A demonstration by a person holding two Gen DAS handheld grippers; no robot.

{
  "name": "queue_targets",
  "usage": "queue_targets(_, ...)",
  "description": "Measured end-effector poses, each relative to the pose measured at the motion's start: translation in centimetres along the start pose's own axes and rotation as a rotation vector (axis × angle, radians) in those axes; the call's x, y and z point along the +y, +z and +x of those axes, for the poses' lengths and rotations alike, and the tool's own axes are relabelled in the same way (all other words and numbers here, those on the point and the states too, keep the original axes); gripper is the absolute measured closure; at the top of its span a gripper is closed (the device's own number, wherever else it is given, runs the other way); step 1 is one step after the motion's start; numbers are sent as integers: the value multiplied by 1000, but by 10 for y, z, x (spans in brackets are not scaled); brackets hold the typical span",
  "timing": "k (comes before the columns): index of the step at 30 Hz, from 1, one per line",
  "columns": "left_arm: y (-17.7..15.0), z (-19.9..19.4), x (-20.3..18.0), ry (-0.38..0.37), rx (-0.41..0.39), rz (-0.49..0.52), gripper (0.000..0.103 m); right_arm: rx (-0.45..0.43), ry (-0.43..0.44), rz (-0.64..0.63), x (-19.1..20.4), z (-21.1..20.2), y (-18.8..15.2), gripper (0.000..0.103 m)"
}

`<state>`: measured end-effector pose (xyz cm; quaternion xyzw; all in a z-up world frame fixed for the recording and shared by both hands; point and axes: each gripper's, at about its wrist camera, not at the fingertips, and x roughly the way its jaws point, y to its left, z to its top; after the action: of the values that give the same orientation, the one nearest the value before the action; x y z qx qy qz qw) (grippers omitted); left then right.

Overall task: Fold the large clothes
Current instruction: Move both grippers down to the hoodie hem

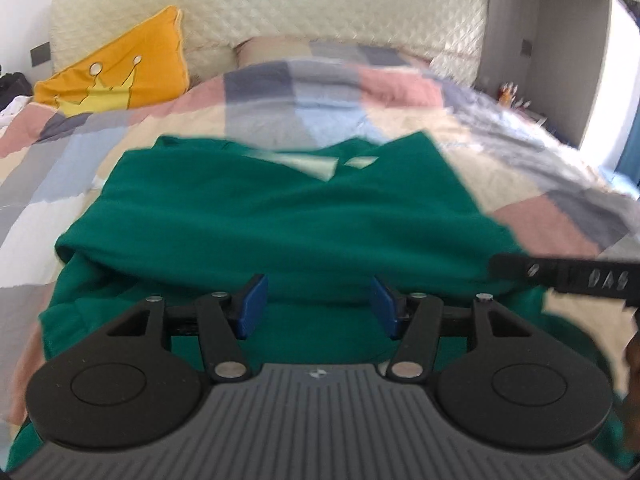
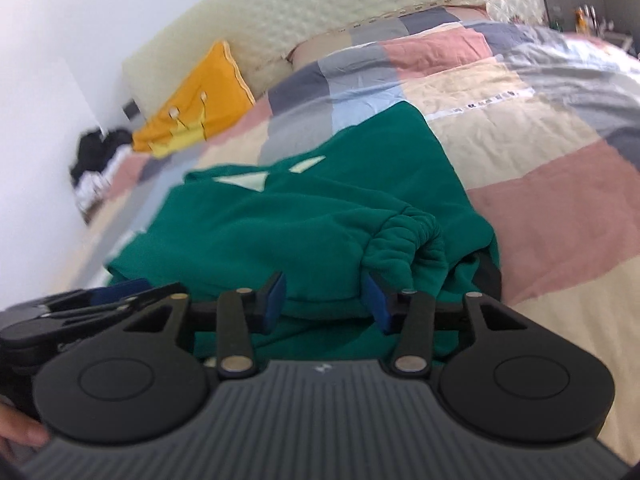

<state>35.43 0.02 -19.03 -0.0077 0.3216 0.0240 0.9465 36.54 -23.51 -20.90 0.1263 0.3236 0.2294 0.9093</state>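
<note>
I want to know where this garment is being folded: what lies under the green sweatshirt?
The green sweatshirt lies on a patchwork quilt of pink, beige, grey and blue squares covering the bed. Whatever lies directly beneath the sweatshirt is hidden by its own folds.

Bedroom. Bed (image 1: 500,152) under a patchwork quilt (image 1: 280,92) in pink, grey, blue and cream squares. Cream quilted headboard (image 1: 280,4) behind, orange cushion (image 1: 120,68) with yellow crown leaning on it. White wall (image 2: 60,60) on the left side, dark heap (image 2: 100,148) at its foot. Grey recess (image 1: 560,40) on the far side, small items (image 1: 510,94) there, blurred. Bright daylight from that side.
</note>
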Motion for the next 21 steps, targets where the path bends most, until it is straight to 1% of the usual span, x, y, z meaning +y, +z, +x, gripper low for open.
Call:
queue_targets(1,-3,5,6,5,13,-8,41,15,-7,-1,0,5,-2,57)
queue_targets(3,-9,14,19,-2,37,-39,41,80,-27,11,-1,21,-6,57)
queue_targets(5,-14,20,30,-11,53,-61,41,144,-59,-14,1,38,-13,58)
queue_targets(7,-18,24,41,-19,61,-83,41,163,-78,-43,3,46,-18,58)
queue_targets(9,-18,24,51,-29,66,-118,41,162,-88,-50,6,45,-18,58)
queue_targets(12,-16,14,61,-38,59,-156,41,165,-80,-28,8,32,-15,57)
queue_targets(14,-15,0,67,-52,49,-167,41,176,-75,4,7,19,-14,56)
queue_targets(16,-15,-17,71,-52,39,-168,41,190,-72,4,12,5,-12,56)
queue_targets(18,-16,-34,74,-45,35,-161,41,181,-84,-4,19,-12,-9,54)
queue_targets(21,-21,-59,78,-39,41,-154,41,180,-64,-15,24,-40,-5,53)
